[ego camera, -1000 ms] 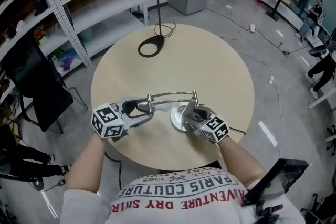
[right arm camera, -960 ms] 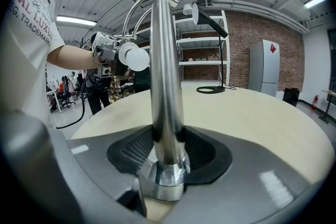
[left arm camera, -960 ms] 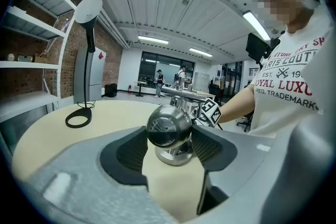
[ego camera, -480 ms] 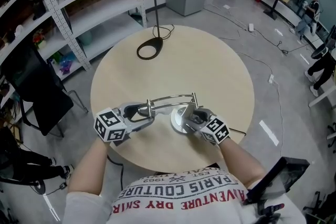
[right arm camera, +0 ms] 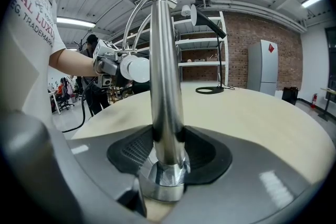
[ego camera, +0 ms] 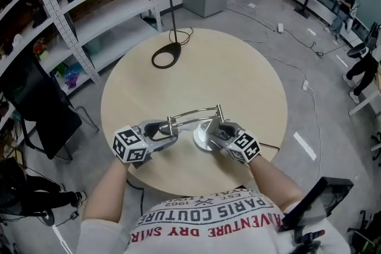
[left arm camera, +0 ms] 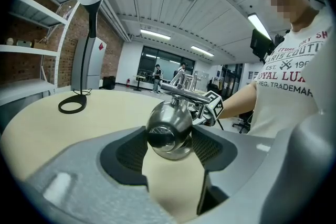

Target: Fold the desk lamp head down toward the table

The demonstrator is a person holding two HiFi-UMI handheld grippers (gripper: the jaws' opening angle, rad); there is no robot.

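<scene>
Change since the earlier frames: the left gripper and the lamp head that it carries sit lower in the head view, nearer the table. The right gripper and the base are where they were.
Left gripper state: the jaws stand partly apart, with the dark pads pressed on both flanks of the rounded chrome lamp head. Nothing else is between them.
Right gripper state: the jaws stand wide and are closed around the upright stem, just above the round base.
Lamp location: the chrome desk lamp stands near the person's edge of the round table. Its curved arm arches from the joint at the top of the stem across to the lamp head on the left. The lamp head is low over the tabletop. Whether it touches cannot be told.
Step in hand: this is judged to be the final lowering of the lamp head, well along, with little travel left.
Procedure: keep the stem clamped so that the base stays flat. Lead the lamp head along the arc that the joint allows, not straight down. Let the left wrist follow the turn of the lamp head. Ease off as the tabletop nears.
Caution: the polished, rounded lamp head gives the pads little purchase and may slip out under side load. If the base tilts or slides toward the table edge, stop and reseat it.
Surroundings: a black lamp with a ring base stands at the far side of the table, well apart, and is no obstruction.
</scene>
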